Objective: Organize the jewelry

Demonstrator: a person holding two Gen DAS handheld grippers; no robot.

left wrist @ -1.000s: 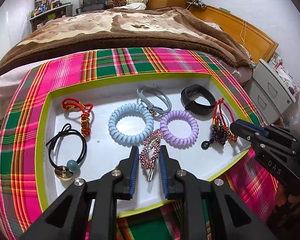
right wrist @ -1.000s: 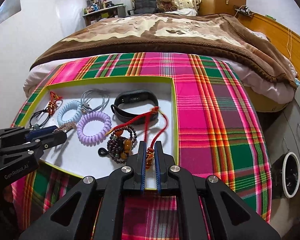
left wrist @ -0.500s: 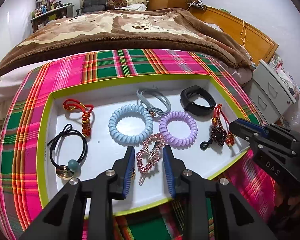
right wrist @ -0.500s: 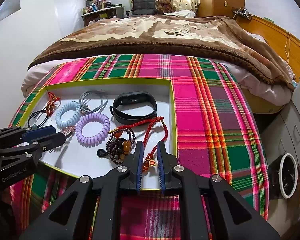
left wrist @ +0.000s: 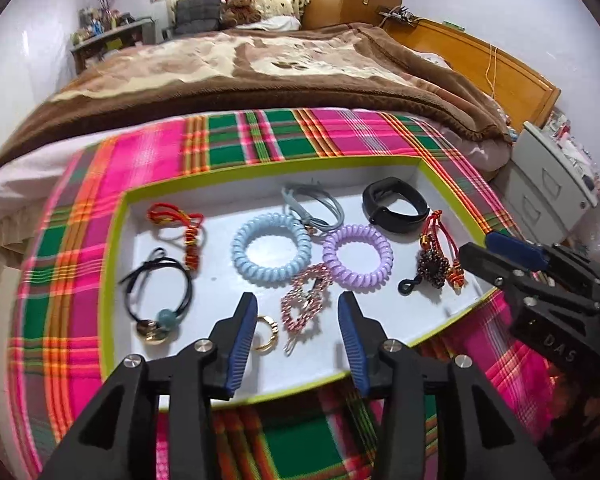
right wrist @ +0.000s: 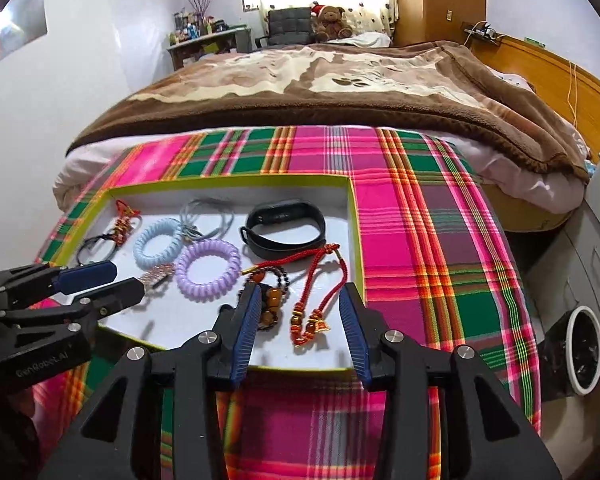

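Observation:
A shallow white tray with a lime rim [left wrist: 112,264] lies on a plaid cloth and holds the jewelry. My left gripper [left wrist: 296,312] is open above the tray's near edge, with a pink beaded hair clip [left wrist: 306,300] lying between its fingers and a gold ring [left wrist: 266,334] by the left finger. My right gripper [right wrist: 298,304] is open over the tray's right end, with a red cord charm [right wrist: 320,292] and a dark bead bracelet [right wrist: 272,300] lying between its fingers. A blue coil tie [left wrist: 272,248], a purple coil tie [left wrist: 358,256] and a black band [left wrist: 394,204] also lie in the tray.
A black hair tie with a teal bead [left wrist: 160,296], a red knotted cord [left wrist: 180,228] and a grey strap [left wrist: 312,204] lie in the tray too. The plaid cloth [right wrist: 420,240] covers the bed end. A grey drawer unit [left wrist: 548,188] and a bin [right wrist: 580,344] stand at the right.
Both grippers opened and drew back a little. The left let go of the pink clip, the right let go of the red cord charm; both pieces now lie in the tray.

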